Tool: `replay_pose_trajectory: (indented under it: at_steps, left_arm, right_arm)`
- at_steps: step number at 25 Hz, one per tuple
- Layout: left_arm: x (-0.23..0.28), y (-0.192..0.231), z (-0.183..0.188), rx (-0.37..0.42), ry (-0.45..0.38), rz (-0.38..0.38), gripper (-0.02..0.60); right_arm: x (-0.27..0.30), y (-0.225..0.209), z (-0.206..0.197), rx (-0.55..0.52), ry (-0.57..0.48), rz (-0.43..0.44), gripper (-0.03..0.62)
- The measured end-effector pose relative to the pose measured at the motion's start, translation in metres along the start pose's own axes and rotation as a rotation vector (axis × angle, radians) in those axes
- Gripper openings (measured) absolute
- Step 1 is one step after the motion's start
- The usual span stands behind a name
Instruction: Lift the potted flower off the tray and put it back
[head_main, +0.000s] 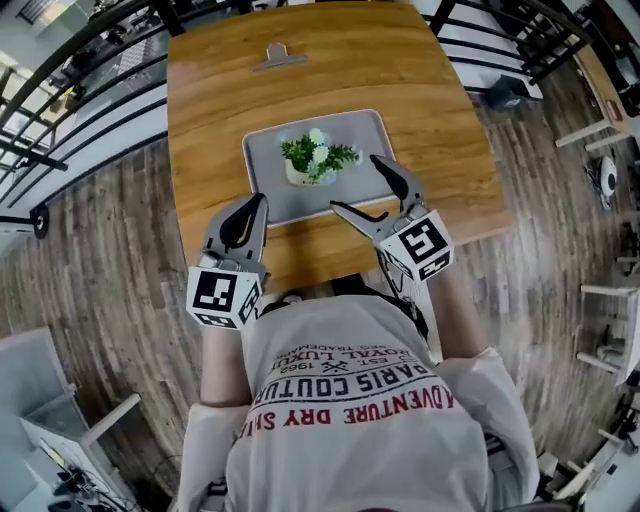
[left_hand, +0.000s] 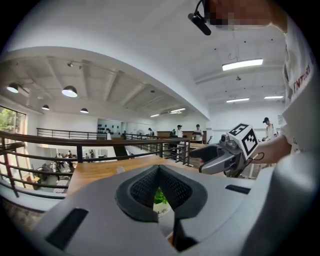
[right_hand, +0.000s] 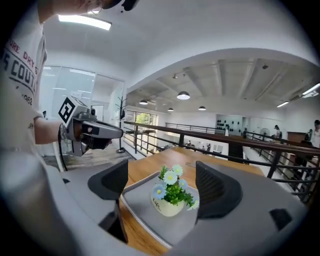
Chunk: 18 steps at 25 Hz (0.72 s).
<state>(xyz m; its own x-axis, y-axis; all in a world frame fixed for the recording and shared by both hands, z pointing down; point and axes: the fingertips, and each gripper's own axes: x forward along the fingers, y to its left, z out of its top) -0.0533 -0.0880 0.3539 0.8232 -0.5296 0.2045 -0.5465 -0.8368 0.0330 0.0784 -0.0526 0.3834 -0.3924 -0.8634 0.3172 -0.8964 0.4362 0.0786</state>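
Observation:
The potted flower, white and blue blooms in a small cream pot, stands upright in the middle of a grey tray on the wooden table. My right gripper is open at the tray's near right corner, short of the pot; in the right gripper view the flower shows between its wide jaws, untouched. My left gripper hovers at the tray's near left edge, jaws together and empty. In the left gripper view only a sliver of the pot shows below the closed pads.
A metal clip lies at the table's far edge. Black railings run along the left and far sides. Chairs and tables stand on the wood floor to the right. My body is close to the near table edge.

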Motion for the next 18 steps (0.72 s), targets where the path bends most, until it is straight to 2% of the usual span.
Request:
replay_pose_trajectory:
  at_steps: [5,9,12,18]
  left_arm:
    - [0.018,0.0,0.001,-0.055,-0.031,0.124,0.012]
    - [0.025,-0.002,-0.01,-0.09,-0.035,0.217,0.012]
    - [0.035,0.002,-0.019,-0.108,-0.023,0.269,0.012]
    - [0.046,0.004,-0.038,-0.129,0.009,0.305,0.012]
  right_arm:
    - [0.026,-0.031,-0.02,-0.032,0.065,0.189,0.42]
    - [0.052,-0.039,-0.051,-0.098,0.153,0.314,0.435]
    - [0.072,-0.042,-0.072,-0.132,0.202,0.37,0.445]
    - [0.108,-0.04,-0.109,-0.166,0.275,0.453,0.454]
